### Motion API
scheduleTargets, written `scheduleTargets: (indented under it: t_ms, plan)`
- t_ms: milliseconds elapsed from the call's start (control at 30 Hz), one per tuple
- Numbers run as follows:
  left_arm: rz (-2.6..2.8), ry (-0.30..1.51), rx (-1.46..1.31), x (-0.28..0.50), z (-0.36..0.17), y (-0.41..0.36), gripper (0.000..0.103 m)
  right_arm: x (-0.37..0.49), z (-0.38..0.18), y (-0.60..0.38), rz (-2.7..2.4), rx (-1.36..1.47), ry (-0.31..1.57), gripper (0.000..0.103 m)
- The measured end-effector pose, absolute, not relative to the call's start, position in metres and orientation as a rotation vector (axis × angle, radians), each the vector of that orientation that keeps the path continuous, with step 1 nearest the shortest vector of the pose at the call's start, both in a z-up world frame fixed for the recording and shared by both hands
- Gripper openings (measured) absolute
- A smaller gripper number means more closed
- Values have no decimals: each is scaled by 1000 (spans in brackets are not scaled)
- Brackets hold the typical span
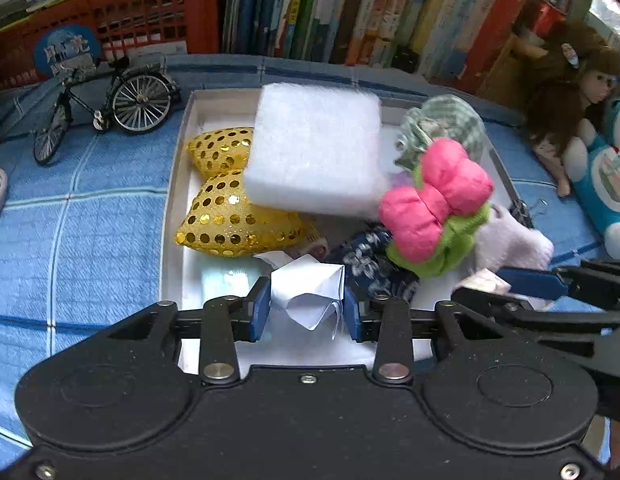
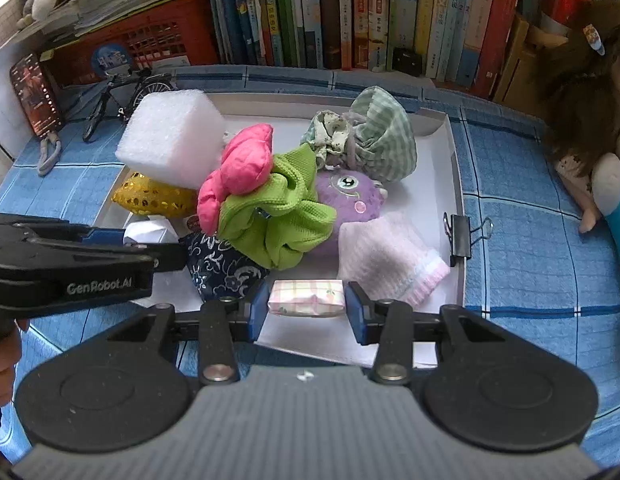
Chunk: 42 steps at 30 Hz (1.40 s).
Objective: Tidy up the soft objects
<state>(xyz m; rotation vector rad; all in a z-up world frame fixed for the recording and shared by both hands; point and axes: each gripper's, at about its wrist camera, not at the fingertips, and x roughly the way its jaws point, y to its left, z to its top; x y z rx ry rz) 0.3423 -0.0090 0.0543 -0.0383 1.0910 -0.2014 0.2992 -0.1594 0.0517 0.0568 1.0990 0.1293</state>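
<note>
A white tray on the blue cloth holds several soft things: a white foam block, a gold sequin bow, a pink and green scrunchie, a green checked pouch and a dark floral pouch. My left gripper is shut on a folded white paper piece over the tray's near end. My right gripper is shut on a pink checked tissue pack over the tray's near edge. A purple plush and a pink cloth lie in the tray.
A row of books and a red basket stand behind. A model bicycle is left of the tray. A brown-haired doll and a blue plush sit right. A black binder clip grips the tray's right edge.
</note>
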Motion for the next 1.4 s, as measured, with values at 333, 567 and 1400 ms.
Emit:
scheduleTargets:
  t_ms: [333, 567, 1400]
  plan:
    - [-197, 1095, -41, 347, 48, -9, 37, 306, 39, -156, 115, 49, 1127, 49]
    - [-189, 1083, -45, 347, 47, -8, 42, 305, 31, -158, 105, 49, 1135, 59]
    - [-217, 903, 15, 273, 115, -22, 65, 242, 97, -172, 63, 43, 881, 79]
